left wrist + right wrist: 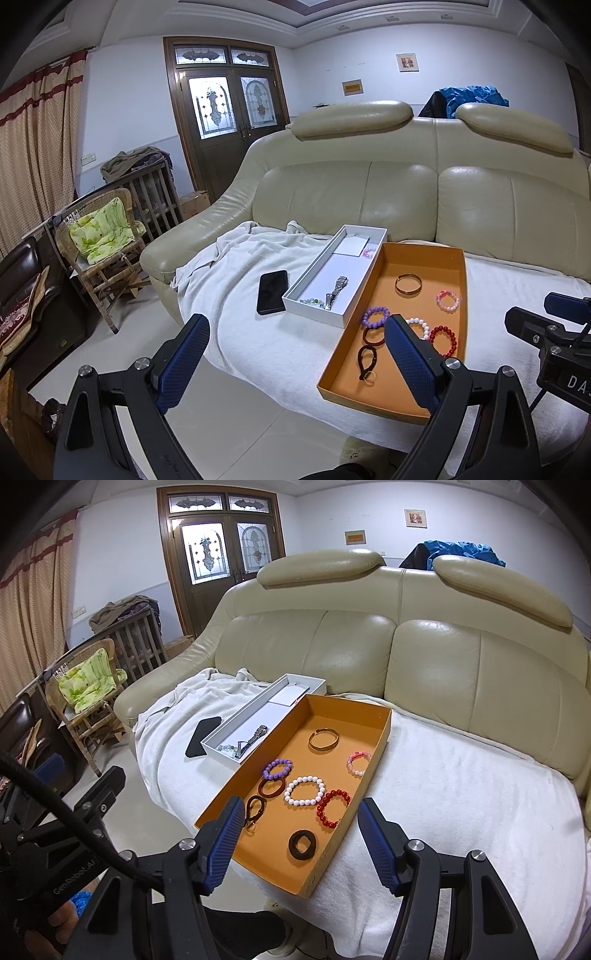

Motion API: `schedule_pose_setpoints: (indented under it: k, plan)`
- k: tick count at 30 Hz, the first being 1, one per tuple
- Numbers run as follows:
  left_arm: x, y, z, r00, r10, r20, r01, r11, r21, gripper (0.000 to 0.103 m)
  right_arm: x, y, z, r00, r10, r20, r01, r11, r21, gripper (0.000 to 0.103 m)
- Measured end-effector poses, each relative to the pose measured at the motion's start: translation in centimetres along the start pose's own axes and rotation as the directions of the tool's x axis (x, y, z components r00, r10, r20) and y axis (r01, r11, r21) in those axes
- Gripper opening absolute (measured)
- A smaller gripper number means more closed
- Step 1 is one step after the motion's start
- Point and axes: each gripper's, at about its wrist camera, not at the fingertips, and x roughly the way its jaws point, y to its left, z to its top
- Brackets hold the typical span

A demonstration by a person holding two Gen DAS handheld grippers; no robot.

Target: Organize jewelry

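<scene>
An orange tray [380, 720] [460, 288] on the white towel holds several bracelets: a gold bangle [324, 739], purple beads [277, 768], white beads [305, 791], red beads [332, 808], pink beads [358, 763], a dark ring [301, 844] and a dark loop [255, 809]. Beside it a white box [258, 701] [314, 266] holds a metal watch [337, 291] and a pale bead bracelet [309, 301]. My left gripper [295, 332] is open and empty near the tray's near left edge. My right gripper [301, 812] is open and empty above the tray's near end.
A black phone [271, 291] lies on the towel [258, 332] left of the white box. The beige sofa back [406, 192] rises behind. A wicker chair [103, 251] and a crib stand at the left on the tiled floor.
</scene>
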Motion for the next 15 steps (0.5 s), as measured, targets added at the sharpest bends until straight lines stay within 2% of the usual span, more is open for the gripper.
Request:
schedule_pose_setpoints:
  k: [5, 10, 15]
  plan:
    - [1.1, -0.1, 0.0, 1.000, 0.012, -0.016, -0.012, 1.000, 0.004, 0.095, 1.0, 0.3, 0.3, 1.000, 0.001, -0.008, -0.001, 1.000, -0.014, 0.067]
    - [1.7, -1.3, 0.2, 0.999, 0.031, -0.018, -0.031, 0.999, 0.034, 0.095, 2.0, -0.9, 0.7, 1.000, 0.019, -0.008, -0.019, 1.000, 0.025, 0.067]
    - [1.4, -6.4, 1.4, 1.000, -0.025, 0.012, 0.023, 0.993, 0.116, 0.095, 1.5, -6.3, 0.6, 1.000, -0.007, 0.023, 0.004, 0.994, 0.114, 0.067]
